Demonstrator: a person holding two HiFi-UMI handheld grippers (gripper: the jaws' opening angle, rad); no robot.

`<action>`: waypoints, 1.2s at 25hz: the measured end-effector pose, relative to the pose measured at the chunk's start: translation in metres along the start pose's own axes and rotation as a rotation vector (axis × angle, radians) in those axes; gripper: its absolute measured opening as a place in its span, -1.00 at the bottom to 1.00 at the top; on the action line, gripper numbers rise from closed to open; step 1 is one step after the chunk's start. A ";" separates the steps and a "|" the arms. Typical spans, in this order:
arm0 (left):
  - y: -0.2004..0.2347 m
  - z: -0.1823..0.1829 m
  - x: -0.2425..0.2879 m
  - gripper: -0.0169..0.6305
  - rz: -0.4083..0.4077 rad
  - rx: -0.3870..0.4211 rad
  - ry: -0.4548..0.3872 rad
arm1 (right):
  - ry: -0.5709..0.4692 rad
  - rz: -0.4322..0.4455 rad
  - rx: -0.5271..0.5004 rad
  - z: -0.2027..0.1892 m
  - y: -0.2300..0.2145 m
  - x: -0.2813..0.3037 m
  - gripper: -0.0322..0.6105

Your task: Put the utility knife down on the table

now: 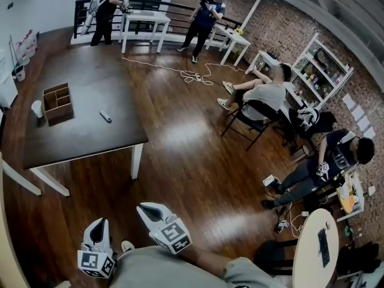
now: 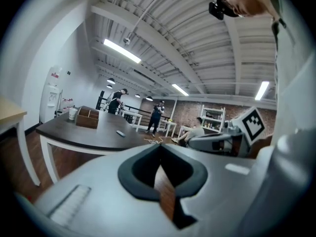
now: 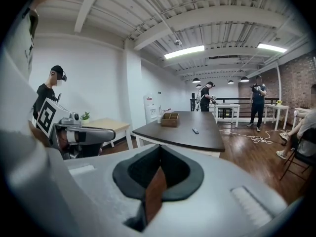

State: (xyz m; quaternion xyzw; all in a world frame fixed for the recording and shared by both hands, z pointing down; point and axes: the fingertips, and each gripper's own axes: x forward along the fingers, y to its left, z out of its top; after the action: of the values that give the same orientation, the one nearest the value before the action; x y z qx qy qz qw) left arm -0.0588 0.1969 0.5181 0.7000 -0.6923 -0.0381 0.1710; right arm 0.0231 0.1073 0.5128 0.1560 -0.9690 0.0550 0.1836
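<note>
The utility knife, small and grey, lies on the dark table, right of a wooden compartment box and a paper cup. Both grippers hang low over the wood floor, well short of the table's near edge. My left gripper and right gripper are side by side, each shut with nothing between its jaws. The left gripper view shows its closed jaws with the knife far ahead. In the right gripper view the closed jaws face the table and the knife.
A person sits on a black chair to the right, another is seated at the far right. Two people stand by white tables at the back. A white cable lies on the floor. A round table stands at the bottom right.
</note>
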 end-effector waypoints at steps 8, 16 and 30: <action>-0.080 -0.009 0.022 -0.94 -0.082 0.075 0.039 | -0.027 0.038 0.043 -0.021 -0.014 -0.058 -0.89; -0.137 -0.031 0.038 -0.94 -0.095 0.124 0.097 | -0.065 0.092 0.057 -0.040 -0.027 -0.098 -0.89; -0.154 -0.032 0.047 -0.94 -0.062 0.177 0.087 | -0.066 0.153 0.008 -0.043 -0.033 -0.106 -0.90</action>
State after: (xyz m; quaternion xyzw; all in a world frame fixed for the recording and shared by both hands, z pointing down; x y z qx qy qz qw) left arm 0.0992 0.1537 0.5121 0.7344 -0.6630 0.0480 0.1371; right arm 0.1422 0.1133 0.5148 0.0839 -0.9834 0.0673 0.1461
